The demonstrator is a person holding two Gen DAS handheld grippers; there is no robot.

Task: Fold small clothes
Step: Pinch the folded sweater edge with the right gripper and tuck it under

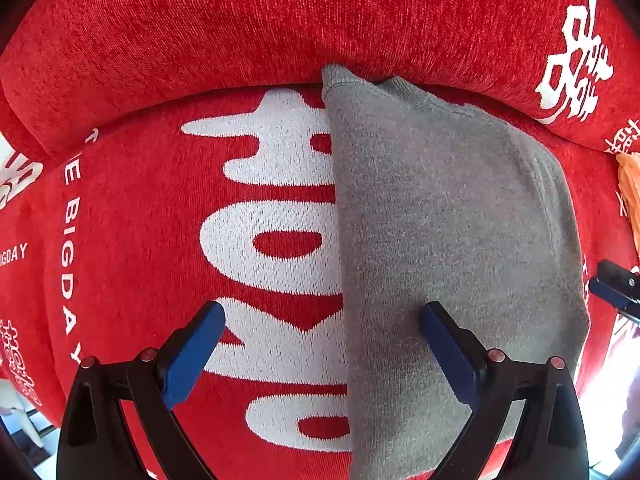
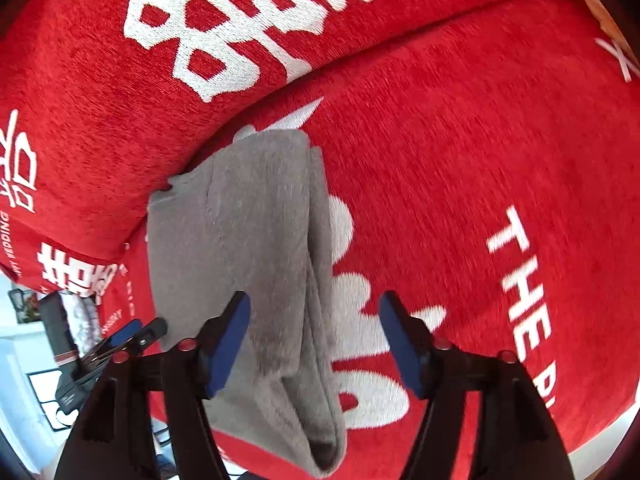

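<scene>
Grey sweater (image 1: 448, 240) lies folded lengthwise on the red sofa cover (image 1: 140, 220), collar end up against the back cushion (image 1: 280, 20), hem end near the front edge. My left gripper (image 1: 322, 344) hangs over its left fold edge, jaws spread wide, nothing btwn them, not touching the cloth as far as I can tell. My right gripper (image 2: 314, 338) is also spread, over the sweater's right edge (image 2: 320, 280) w/ doubled layers, empty. Right-wrist view is blurred
</scene>
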